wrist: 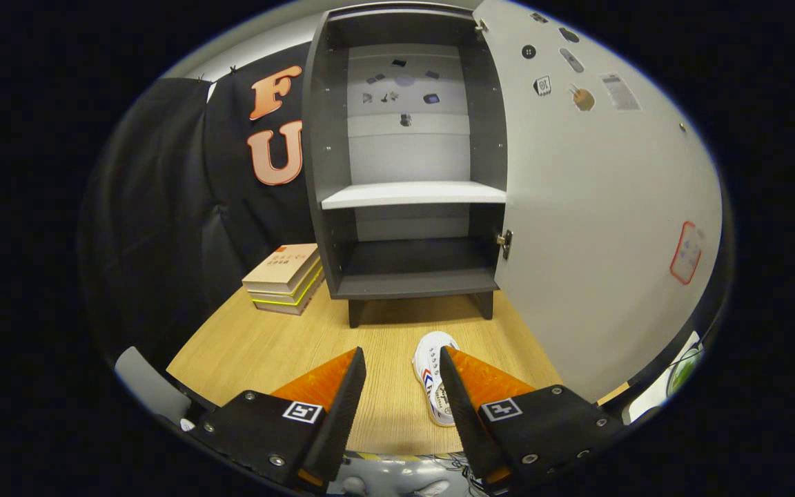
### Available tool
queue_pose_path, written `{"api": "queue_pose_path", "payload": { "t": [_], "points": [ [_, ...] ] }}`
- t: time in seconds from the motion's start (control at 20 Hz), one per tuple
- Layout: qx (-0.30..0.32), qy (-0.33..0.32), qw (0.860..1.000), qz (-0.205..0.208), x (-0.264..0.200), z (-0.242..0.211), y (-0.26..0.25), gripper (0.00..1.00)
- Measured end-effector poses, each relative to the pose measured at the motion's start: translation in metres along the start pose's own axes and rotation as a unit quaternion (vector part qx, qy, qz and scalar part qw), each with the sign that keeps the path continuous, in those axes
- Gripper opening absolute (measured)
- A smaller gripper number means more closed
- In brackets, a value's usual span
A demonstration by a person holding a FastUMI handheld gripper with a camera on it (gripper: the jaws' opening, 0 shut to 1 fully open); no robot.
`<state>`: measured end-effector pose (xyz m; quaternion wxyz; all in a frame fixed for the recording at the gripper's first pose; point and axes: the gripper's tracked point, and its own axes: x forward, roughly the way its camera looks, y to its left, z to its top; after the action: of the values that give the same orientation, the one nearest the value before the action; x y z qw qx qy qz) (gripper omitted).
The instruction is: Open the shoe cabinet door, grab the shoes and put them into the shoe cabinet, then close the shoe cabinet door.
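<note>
White shoe (pixel 432 373) red-blue striped, beside spread fingers (pixel 359 386)

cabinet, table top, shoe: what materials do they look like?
Cabinet: likely laminated board, matte grey panels, with a white shelf.
Table: wood or wood-look laminate, visible grain.
Shoe: seemingly white canvas with laces, just ahead of the open gripper.

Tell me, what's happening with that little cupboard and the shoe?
A person is holding a claw over a wooden table. The shoe cabinet stands ahead with its door already swung open and its shelves bare. A white shoe lies on the table between the claw's open fingers, beside one of them, not gripped yet. Some books sit stacked next to the cabinet.
</note>
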<state>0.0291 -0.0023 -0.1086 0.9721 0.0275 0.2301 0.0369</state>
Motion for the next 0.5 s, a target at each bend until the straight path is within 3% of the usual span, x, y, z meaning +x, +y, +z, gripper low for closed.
{"api": "queue_pose_path", "payload": {
  "t": [0.5],
  "points": [
    [0.038, 0.12, 0.992, -0.019, 0.0, -0.055, 0.0, 0.7]
  ]
}}
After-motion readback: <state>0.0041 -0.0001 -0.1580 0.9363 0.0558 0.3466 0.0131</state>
